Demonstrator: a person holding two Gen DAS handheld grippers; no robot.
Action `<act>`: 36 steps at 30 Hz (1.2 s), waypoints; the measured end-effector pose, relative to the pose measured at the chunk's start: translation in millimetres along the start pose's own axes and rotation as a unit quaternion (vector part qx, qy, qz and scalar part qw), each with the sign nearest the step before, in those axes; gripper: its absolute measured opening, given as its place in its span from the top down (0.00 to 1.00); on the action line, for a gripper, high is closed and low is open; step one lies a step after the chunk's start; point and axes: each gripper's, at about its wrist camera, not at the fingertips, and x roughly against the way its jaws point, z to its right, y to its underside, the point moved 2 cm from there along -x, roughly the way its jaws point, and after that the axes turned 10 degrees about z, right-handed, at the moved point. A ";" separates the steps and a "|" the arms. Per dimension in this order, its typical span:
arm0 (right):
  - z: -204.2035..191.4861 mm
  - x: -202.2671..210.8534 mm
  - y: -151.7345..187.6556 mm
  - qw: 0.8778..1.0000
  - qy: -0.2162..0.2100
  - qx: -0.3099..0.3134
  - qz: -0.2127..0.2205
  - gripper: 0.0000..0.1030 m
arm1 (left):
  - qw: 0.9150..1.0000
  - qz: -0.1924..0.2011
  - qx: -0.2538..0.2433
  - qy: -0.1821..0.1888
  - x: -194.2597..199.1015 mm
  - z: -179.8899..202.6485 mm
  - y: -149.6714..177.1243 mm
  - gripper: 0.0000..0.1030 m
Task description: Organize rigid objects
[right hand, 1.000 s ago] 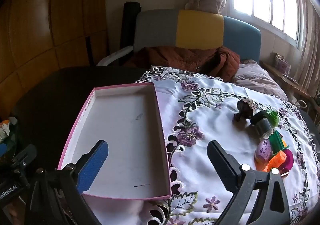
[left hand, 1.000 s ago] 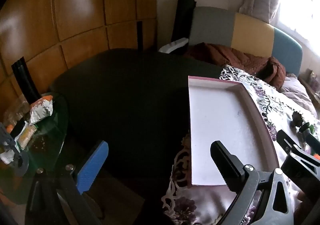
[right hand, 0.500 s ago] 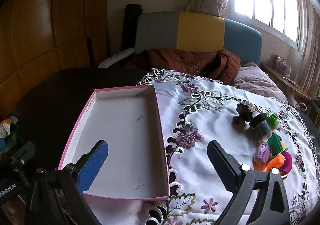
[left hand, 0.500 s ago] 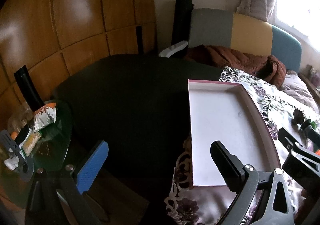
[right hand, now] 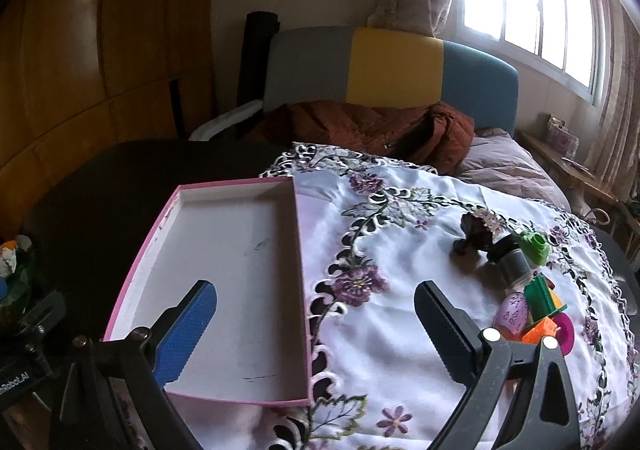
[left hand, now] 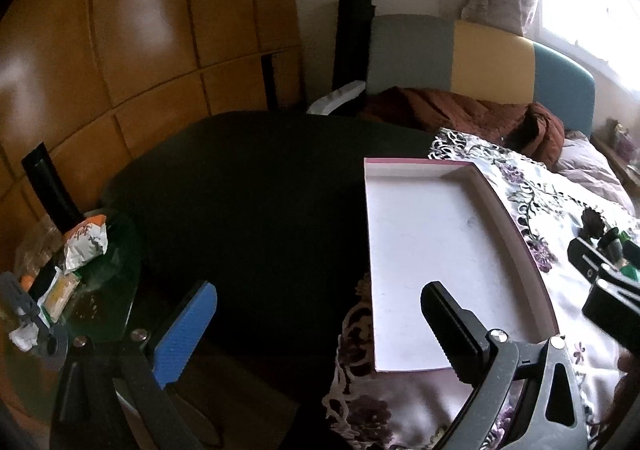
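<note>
Beside the pink-rimmed tray [right hand: 224, 270], only the right wrist view shows the toy cluster [right hand: 528, 290] on the embroidered cloth [right hand: 400, 290] (tray empty); left gripper [left hand: 320, 326] and right gripper [right hand: 316, 326] gape wide, holding nothing.

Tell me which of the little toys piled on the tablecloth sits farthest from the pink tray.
The magenta ring, at the outer right edge of the pile. The dark brown figurine and the purple egg both lie closer to the pink-rimmed tray.
</note>
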 end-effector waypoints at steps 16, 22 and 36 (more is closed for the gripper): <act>147.9 -15.3 -18.7 0.996 0.081 -0.032 -0.011 0.02 | 0.994 -0.040 -0.016 0.099 -14.8 27.6 -1.9 0.00; 236.8 -24.6 -12.1 0.986 0.142 -0.081 -0.026 0.02 | 0.987 -0.032 -0.055 0.145 -11.8 60.2 -11.4 0.00; 294.5 -26.3 7.5 0.962 0.148 -0.228 -0.039 0.01 | 0.957 -0.047 -0.135 0.253 -14.9 174.8 -24.1 0.00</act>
